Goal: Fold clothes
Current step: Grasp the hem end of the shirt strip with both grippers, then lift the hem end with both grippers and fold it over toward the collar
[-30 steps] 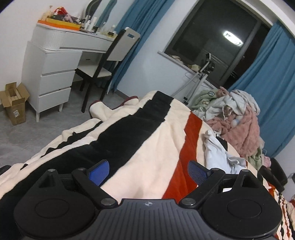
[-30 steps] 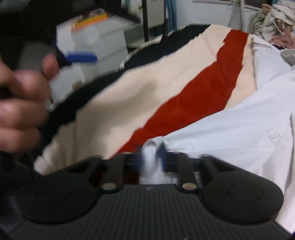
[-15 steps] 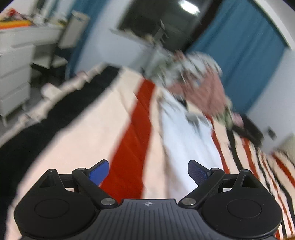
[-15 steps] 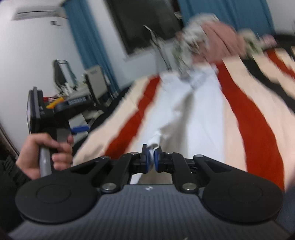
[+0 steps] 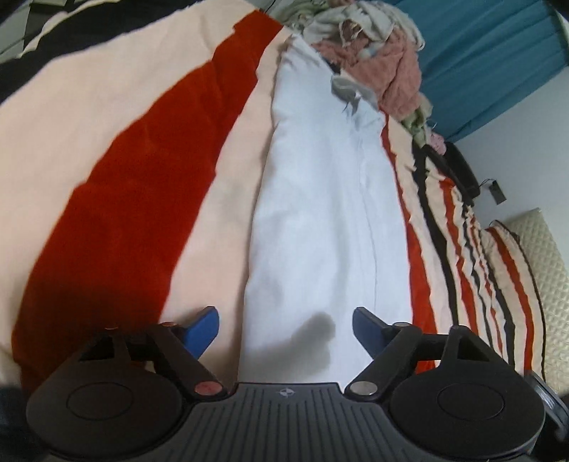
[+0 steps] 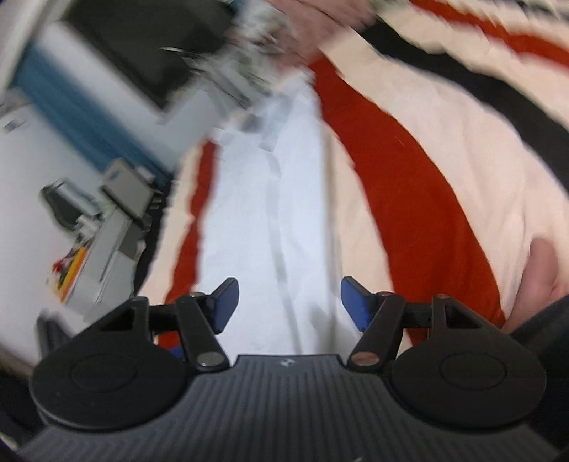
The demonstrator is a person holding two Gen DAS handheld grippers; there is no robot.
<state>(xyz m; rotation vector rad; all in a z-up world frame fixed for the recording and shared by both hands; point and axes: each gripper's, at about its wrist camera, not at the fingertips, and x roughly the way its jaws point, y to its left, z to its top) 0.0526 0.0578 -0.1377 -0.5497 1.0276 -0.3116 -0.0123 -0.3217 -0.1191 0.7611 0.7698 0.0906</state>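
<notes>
Both tongs, left gripper (image 5: 284, 328) and right gripper (image 6: 288, 300), stand apart, empty, above the white garment (image 5: 320, 213), laid lengthwise for folding.

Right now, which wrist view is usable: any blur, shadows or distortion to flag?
Left wrist view: mostly sharp; the white garment is clear, a dark shadow falls on it between the fingers of the left hand-held gripper; fisheye bends the striped blanket. Right wrist view: heavy motion blur, worst on the furniture and clothes pile; the right hand-held gripper itself stays sharp.
</notes>
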